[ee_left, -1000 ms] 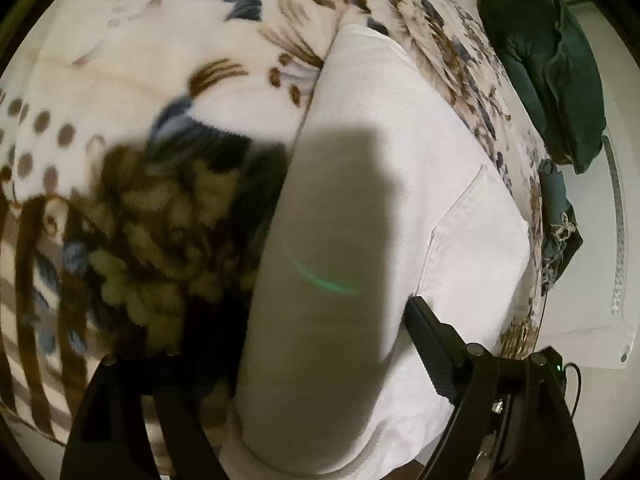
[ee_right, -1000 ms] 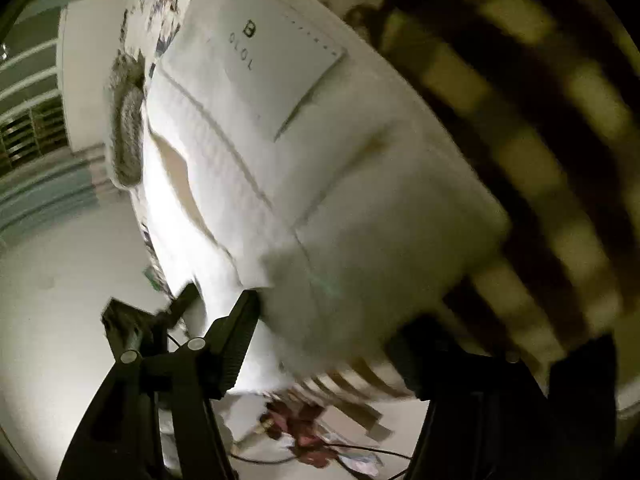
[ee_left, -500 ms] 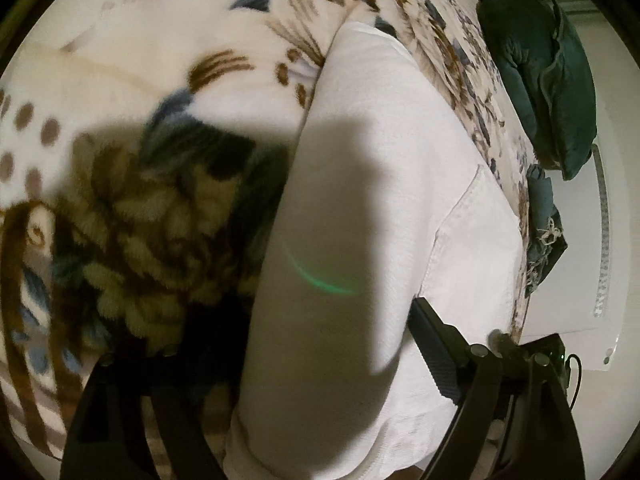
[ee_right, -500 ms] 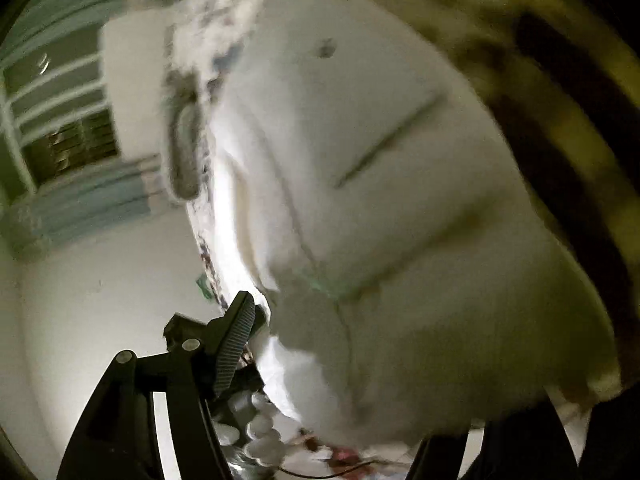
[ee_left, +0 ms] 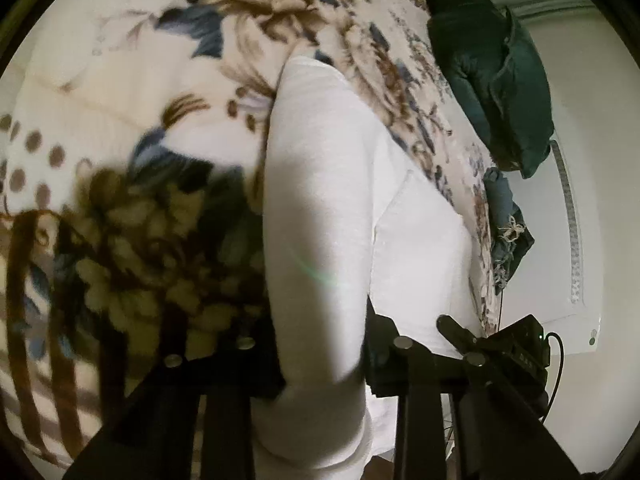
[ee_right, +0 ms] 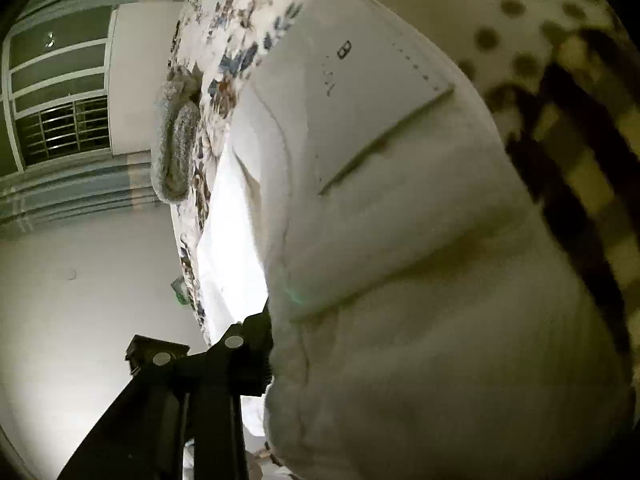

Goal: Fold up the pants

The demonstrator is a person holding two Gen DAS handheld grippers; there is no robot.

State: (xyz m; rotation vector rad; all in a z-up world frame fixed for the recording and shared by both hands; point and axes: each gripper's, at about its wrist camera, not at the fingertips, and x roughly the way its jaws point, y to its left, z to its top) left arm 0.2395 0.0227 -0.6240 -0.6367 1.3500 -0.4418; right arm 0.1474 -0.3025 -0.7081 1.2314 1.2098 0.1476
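Stretched lengthwise over the floral blanket (ee_left: pixel 120 92), the white pants (ee_left: pixel 320 200) lie flat with a back pocket (ee_right: pixel 372 92) facing up. Both ends are pinched: the left gripper (ee_left: pixel 320 364) is clamped on the fabric near the camera, and the right gripper (ee_right: pixel 360 360) clenches the bunched waist end. A dark green pillow (ee_left: pixel 492 72) sits beyond them.

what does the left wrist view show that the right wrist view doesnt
Only the left wrist view shows the dark green cushion, a frayed blue denim piece at the bed edge, and the left gripper shut on the white pants.

Only the right wrist view shows a barred window, a grey fuzzy item, and the pants' back pocket with a printed B.

Both show the white pants lying on the floral blanket.
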